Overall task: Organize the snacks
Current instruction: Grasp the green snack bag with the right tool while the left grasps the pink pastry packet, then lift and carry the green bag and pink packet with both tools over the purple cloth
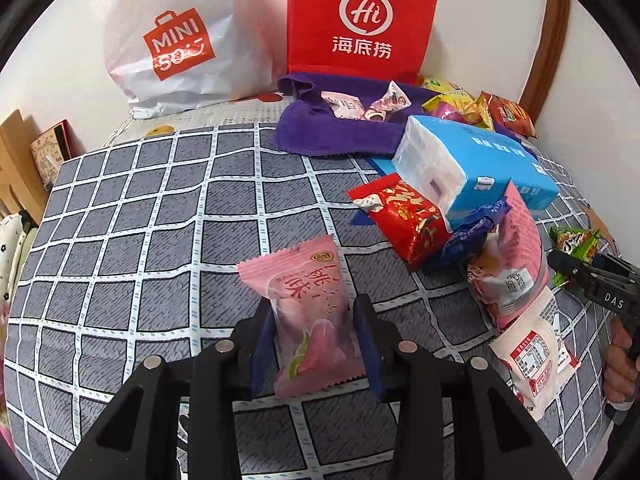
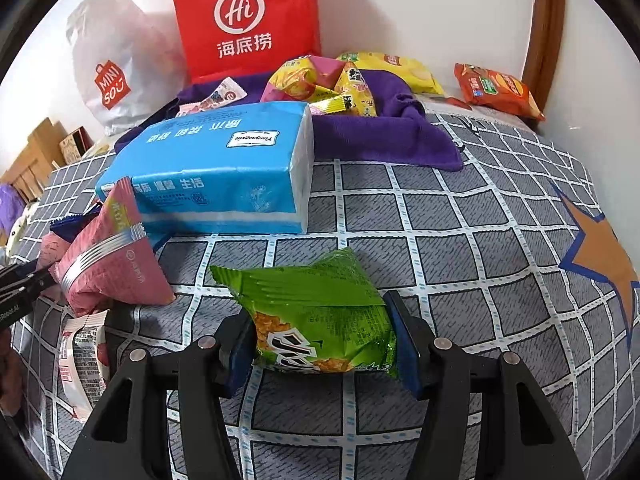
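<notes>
A pink peach snack packet (image 1: 308,312) lies on the grey checked bed cover (image 1: 140,220), between the blue pads of my left gripper (image 1: 314,320). The pads stand at its sides without squeezing it, so that gripper is open. My right gripper (image 2: 320,332) is shut on a puffy green snack packet (image 2: 316,304), one pad on each side. In the left wrist view the right gripper (image 1: 560,260) comes in from the right edge with the green packet (image 1: 576,244). A loose pile of pink, red and white packets (image 1: 512,264) lies between the two grippers.
A blue tissue pack (image 2: 224,168) rests on the pile. Behind it a purple cloth (image 2: 380,140) carries yellow snacks (image 2: 320,84). An orange packet (image 2: 496,88) lies far right. A red paper bag (image 1: 360,20) and white plastic bag (image 1: 176,40) stand against the wall. A hand (image 1: 620,360) grips the right tool.
</notes>
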Demonstrator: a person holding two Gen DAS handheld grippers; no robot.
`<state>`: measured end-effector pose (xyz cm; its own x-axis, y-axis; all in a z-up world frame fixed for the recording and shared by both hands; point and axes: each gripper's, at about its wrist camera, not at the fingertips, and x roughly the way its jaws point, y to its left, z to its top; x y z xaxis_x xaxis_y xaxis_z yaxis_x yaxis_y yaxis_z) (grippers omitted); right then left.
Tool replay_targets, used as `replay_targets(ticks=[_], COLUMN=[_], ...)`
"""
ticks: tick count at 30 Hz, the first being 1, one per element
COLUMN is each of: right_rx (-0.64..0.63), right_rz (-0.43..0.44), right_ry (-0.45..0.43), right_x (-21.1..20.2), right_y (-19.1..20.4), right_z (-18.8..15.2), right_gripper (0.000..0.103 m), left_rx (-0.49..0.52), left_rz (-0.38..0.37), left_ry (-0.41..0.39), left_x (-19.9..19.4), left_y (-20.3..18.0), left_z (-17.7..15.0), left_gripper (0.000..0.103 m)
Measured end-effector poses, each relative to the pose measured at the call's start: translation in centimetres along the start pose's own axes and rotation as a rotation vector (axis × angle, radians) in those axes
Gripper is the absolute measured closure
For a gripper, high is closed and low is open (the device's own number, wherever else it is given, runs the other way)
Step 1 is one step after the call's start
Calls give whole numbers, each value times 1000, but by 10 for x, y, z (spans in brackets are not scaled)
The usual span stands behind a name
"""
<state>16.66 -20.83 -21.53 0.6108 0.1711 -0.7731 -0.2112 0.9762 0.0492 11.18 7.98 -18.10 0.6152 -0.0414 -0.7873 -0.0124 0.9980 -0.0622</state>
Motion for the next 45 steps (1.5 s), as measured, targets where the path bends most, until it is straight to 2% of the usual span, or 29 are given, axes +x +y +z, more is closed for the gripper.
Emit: replay_targets(ticks=[4, 10, 11, 14, 18, 22, 27, 36, 45], right_rx=[1, -25, -21, -15, -20, -19, -9, 1, 8], right_rz=[-2, -29, -25, -31, -46, -16, 10, 28, 43], right_ry=[2, 10, 9, 3, -25, -63, -101, -175, -215], right_x=[1, 2, 2, 0, -10, -29, -50, -83, -102], right_y=[-1, 4, 3, 3, 6, 14, 22, 24, 23], right_z=[0, 1, 1, 0, -1, 0, 7, 15, 22], right_gripper=[43, 42, 42, 43, 43, 43, 43, 43, 43], left_rx=[18, -38, -47, -60, -55, -68, -66, -47, -38], left_rz=[12, -58, -54, -60, -73, -114, -114, -163, -203], left_ry=[3, -6, -8, -10, 8, 24, 17, 2, -19], left_x=[1, -1, -2, -3, -7, -20, -36, -60, -77], left_y=[-3, 9, 10, 13, 14, 16, 13, 0, -13], left_z=[0, 0, 0, -1, -2, 0, 4, 17, 31], left_gripper=[66, 66, 70, 72, 75, 76, 76, 76, 76])
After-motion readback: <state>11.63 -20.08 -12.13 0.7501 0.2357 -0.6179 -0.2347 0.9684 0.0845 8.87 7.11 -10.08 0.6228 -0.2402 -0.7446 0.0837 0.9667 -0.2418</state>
